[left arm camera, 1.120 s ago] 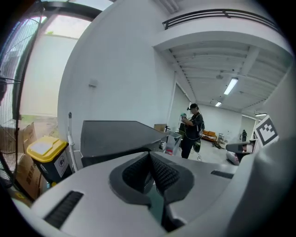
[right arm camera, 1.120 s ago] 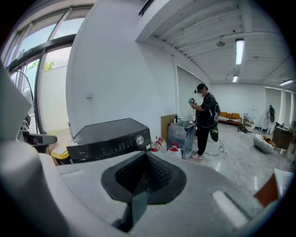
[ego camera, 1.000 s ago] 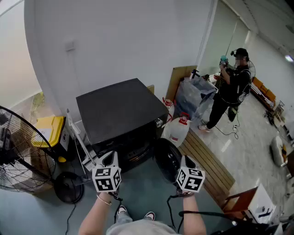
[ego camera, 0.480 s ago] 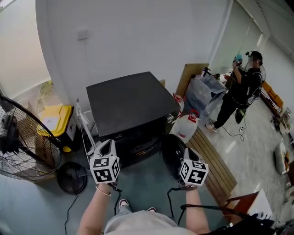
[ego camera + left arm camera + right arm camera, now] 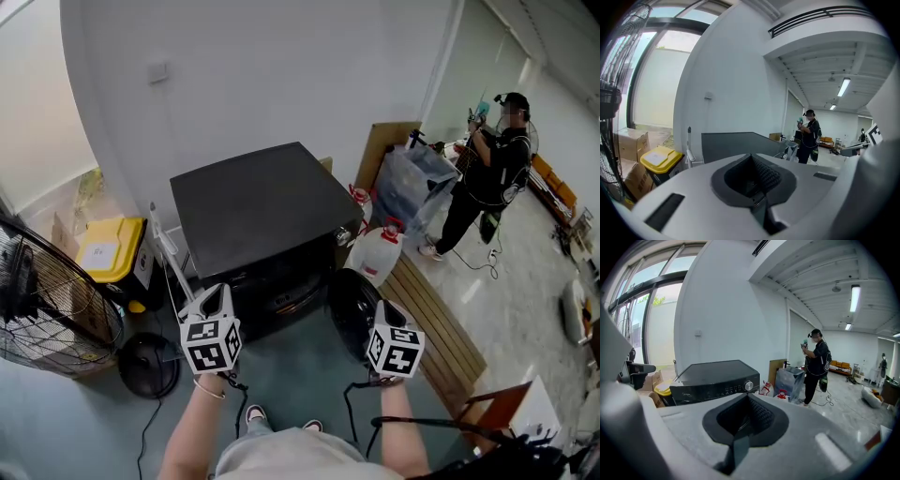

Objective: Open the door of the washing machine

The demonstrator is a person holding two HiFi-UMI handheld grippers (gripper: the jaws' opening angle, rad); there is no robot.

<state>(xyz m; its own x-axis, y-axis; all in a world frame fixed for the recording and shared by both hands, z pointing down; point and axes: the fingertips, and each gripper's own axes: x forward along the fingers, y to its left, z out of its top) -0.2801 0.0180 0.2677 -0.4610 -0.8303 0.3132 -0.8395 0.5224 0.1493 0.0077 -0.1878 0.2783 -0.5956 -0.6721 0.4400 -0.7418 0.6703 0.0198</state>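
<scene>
The black washing machine [image 5: 258, 202] stands against the white wall. Its round dark door [image 5: 349, 309] is swung out at the front right. My left gripper [image 5: 216, 295] is shut and empty, held before the machine's front left corner. My right gripper [image 5: 382, 311] is also shut on nothing, just right of the door's edge; I cannot tell whether it touches. In the left gripper view the shut left gripper [image 5: 751, 158] points at the machine's side [image 5: 731, 143]. In the right gripper view the right gripper [image 5: 747, 400] faces the control panel and knob [image 5: 749, 386].
A large floor fan [image 5: 47, 309] and a yellow-lidded bin [image 5: 105, 251] stand at the left. A white jug [image 5: 380, 255], a clear bag [image 5: 412, 183] and wooden slats [image 5: 436, 323] lie right of the machine. A person [image 5: 487, 178] stands farther back right.
The head view has shifted a little, so the machine sits slightly differently in the picture. Both grippers stay shut in front of it, and the door stays swung out.
</scene>
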